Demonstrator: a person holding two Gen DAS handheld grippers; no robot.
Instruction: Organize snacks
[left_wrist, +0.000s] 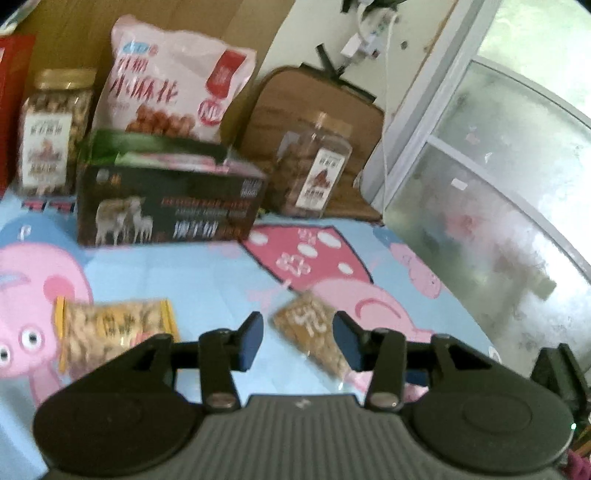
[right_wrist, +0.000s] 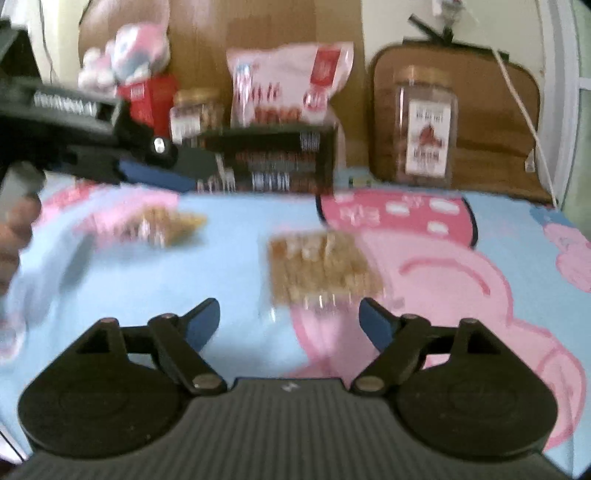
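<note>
I have both grippers low over the cartoon-print cloth (left_wrist: 207, 280), each with its jaws spread wide and nothing between them; I judge this to be the approach to a first pick, with no loose snack yet taken. Nearest my left gripper (left_wrist: 297, 341) lies a small clear packet of brown snack (left_wrist: 314, 328), angled, its near end sitting between the blue fingertips (left_wrist: 251, 341) though I cannot tell whether either pad touches it; off to that gripper's left lies a yellow-edged packet (left_wrist: 110, 328), partly hidden behind the gripper body. From my right gripper (right_wrist: 290, 323) the same brown packet (right_wrist: 321, 269) shows just ahead of the open jaws and roughly centred, blurred; the left gripper's arm (right_wrist: 110, 147) crosses the upper left of that view. My next move, I think, calls for settling one gripper over the packet and closing across its narrow width, low enough to catch thin film. Further back stands an opened dark carton (left_wrist: 170, 199), with a pink bag (left_wrist: 173, 81) propped behind it; a nut jar (left_wrist: 55, 129) sits at its left, another jar (left_wrist: 314, 166) at its right against a brown case (left_wrist: 295, 99).
</note>
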